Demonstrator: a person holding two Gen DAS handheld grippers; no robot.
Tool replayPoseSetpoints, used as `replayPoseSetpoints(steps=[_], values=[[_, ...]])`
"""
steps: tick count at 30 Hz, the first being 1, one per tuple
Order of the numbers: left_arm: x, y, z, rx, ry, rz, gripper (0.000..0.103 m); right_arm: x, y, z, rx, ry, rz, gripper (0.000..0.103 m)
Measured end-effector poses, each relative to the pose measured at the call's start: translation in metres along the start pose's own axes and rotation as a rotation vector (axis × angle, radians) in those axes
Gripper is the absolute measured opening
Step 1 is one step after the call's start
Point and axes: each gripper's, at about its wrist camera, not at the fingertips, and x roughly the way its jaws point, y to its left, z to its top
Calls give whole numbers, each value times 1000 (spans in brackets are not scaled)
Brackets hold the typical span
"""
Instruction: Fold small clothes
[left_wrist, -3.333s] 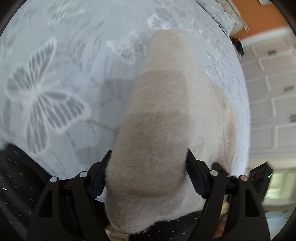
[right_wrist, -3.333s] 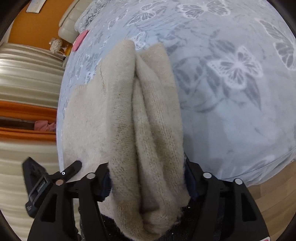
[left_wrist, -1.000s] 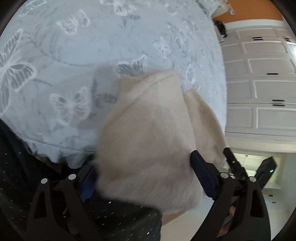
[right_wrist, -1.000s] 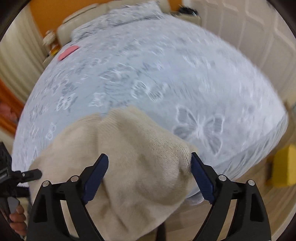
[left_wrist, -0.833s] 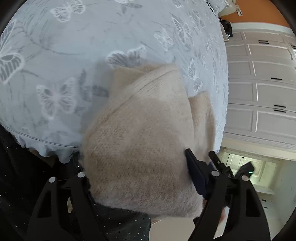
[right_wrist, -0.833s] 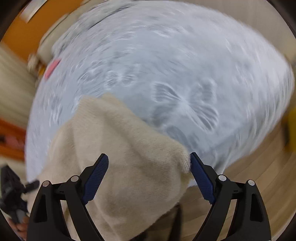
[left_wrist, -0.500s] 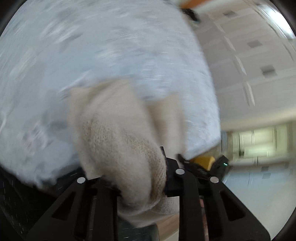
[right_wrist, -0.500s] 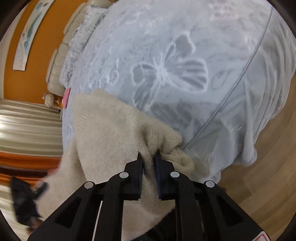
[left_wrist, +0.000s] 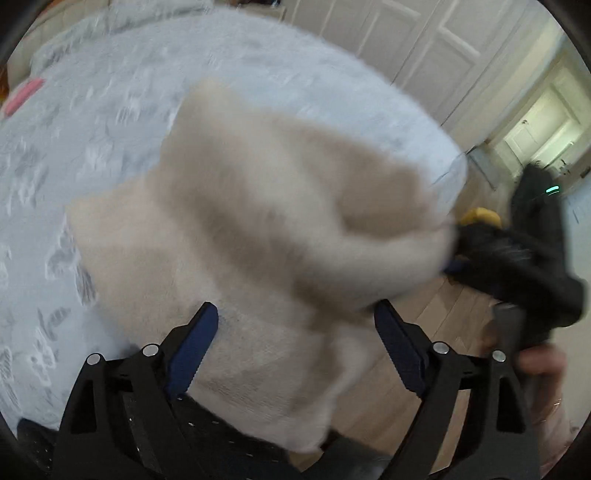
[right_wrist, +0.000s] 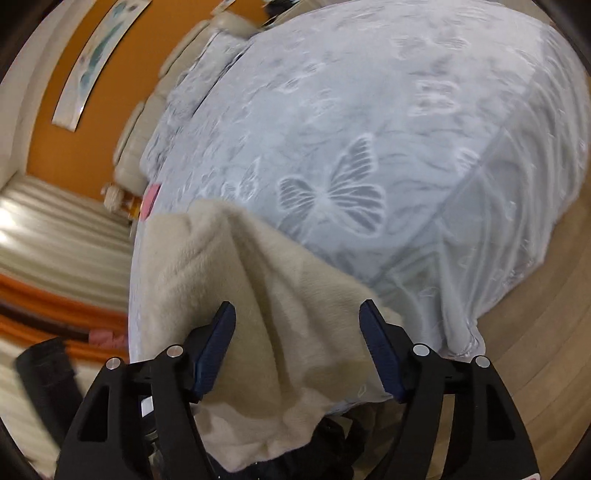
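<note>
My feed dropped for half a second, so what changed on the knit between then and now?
Both grippers let go: the left gripper and right gripper, pinched shut on the beige knit half a second ago, now stand open with the cloth lying loose between their fingers. The knit remains draped over the bed's near edge. The pink item stays put.

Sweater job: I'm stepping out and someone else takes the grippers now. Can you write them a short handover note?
Left gripper: open, fingers either side of the sweater, not clamping it.
Right gripper: open, sweater between its fingers, not gripped.
Sweater: bunched at the near edge of the bed, partly hanging off toward the holder.
Done: nothing that reads as a finished fold; the pictures are blurred.
Left: regrip, spread it flat on the bed, then probably fold it and square it up.
</note>
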Motion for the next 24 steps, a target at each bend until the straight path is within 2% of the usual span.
replayPoseSetpoints(steps=[1, 2, 3, 5, 7, 10, 12, 13, 14, 15, 17, 18, 19, 20, 22, 24], values=[[-3, 7, 2, -34, 1, -23, 73, -2, 4, 3, -16, -1, -6, 68], [-19, 19, 5, -91, -35, -107, 74, -8, 9, 6, -29, -18, -6, 68], [-32, 26, 6, -120, -65, -145, 74, -21, 14, 10, -47, -50, 7, 68], [-58, 42, 12, -177, -125, -179, 85, -49, 26, 15, -103, -99, -1, 70], [-70, 64, 18, -240, -152, -152, 86, -66, 45, 10, -199, -101, -11, 89], [-58, 90, 21, -312, -120, -113, 86, -58, 66, -5, -298, -49, -12, 91], [-44, 107, 25, -381, -80, -94, 86, -27, 70, -17, -345, -1, -32, 90], [-38, 113, 22, -401, -63, -102, 86, -13, 67, -17, -341, 17, -31, 58], [-34, 114, 20, -417, -41, -97, 86, 1, 60, -14, -299, 45, 15, 23], [-28, 116, 21, -426, -24, -82, 86, 6, 50, -11, -224, 53, 42, 17], [-25, 119, 18, -417, -9, -40, 86, -2, 19, 0, -55, -44, 59, 17], [-23, 121, 17, -419, -13, -21, 86, -2, 4, 2, -25, -59, 24, 19], [-20, 125, 18, -423, -8, -14, 86, 2, -2, 1, -27, -50, -13, 31], [-14, 127, 17, -425, 6, -11, 86, 10, -9, -1, -26, -22, -56, 37], [-2, 132, 16, -441, 36, -21, 87, 16, -16, -3, -7, -5, -98, 75], [11, 134, 14, -485, 55, -72, 87, 12, -22, -1, 30, -50, -78, 90]])
